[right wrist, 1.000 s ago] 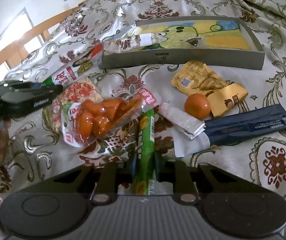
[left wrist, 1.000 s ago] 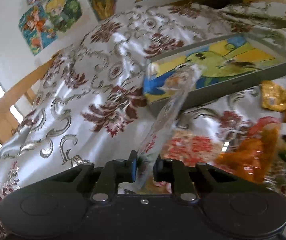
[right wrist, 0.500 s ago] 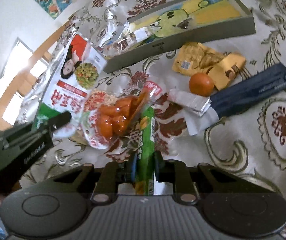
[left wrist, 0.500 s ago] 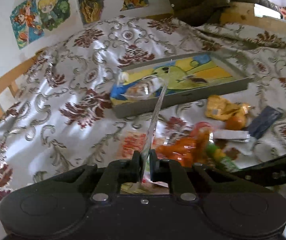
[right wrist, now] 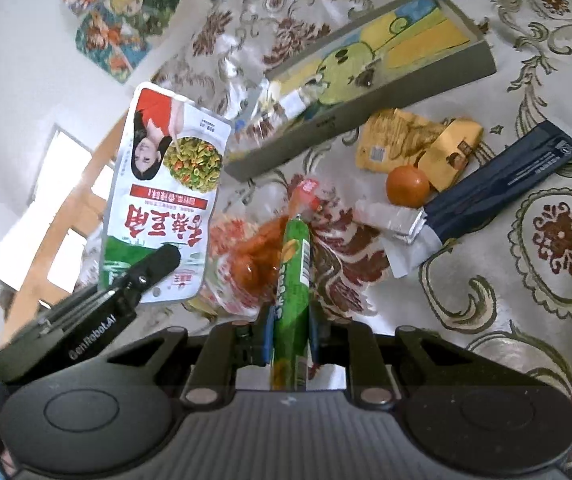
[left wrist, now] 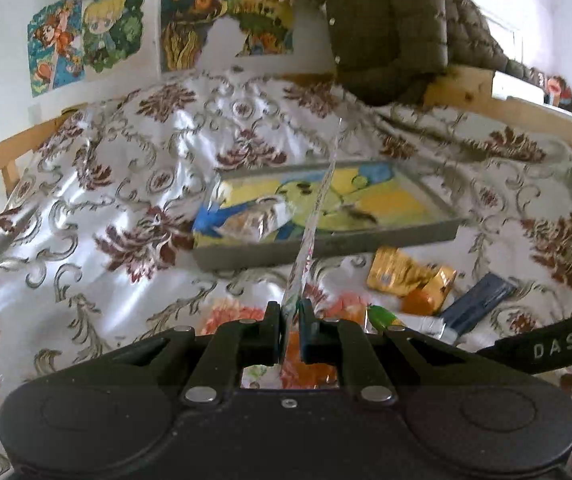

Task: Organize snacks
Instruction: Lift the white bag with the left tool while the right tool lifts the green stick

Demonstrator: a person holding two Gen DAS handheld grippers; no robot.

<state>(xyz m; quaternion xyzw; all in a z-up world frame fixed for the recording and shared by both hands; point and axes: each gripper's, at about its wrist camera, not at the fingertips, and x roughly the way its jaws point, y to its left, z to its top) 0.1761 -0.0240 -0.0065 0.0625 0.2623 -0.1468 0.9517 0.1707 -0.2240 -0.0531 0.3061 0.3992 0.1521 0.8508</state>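
Observation:
My left gripper point(left wrist: 291, 309) is shut on the bottom edge of a flat white snack pouch point(left wrist: 318, 208), seen edge-on in the left wrist view. In the right wrist view that pouch point(right wrist: 166, 196) shows a red, white and green print and hangs in the air, with the left gripper point(right wrist: 162, 258) at its lower edge. My right gripper point(right wrist: 291, 316) is shut on a green stick-shaped snack point(right wrist: 295, 264). A grey tray point(left wrist: 326, 246) point(right wrist: 482, 62) with a cartoon picture inside lies on the floral cloth and holds a clear packet point(left wrist: 258, 216).
On the cloth in front of the tray lie a bag of orange-red snacks point(right wrist: 254, 260), yellow packets point(right wrist: 402, 142), an orange fruit point(right wrist: 407, 186) and a dark blue pack point(right wrist: 506, 184). A dark jacket point(left wrist: 390, 32) hangs behind the bed. Wooden rails edge the bed.
The left gripper has lifted the pouch off the cloth and rolled, so it now hangs upright. The right gripper has rolled and risen a little with the green snack.

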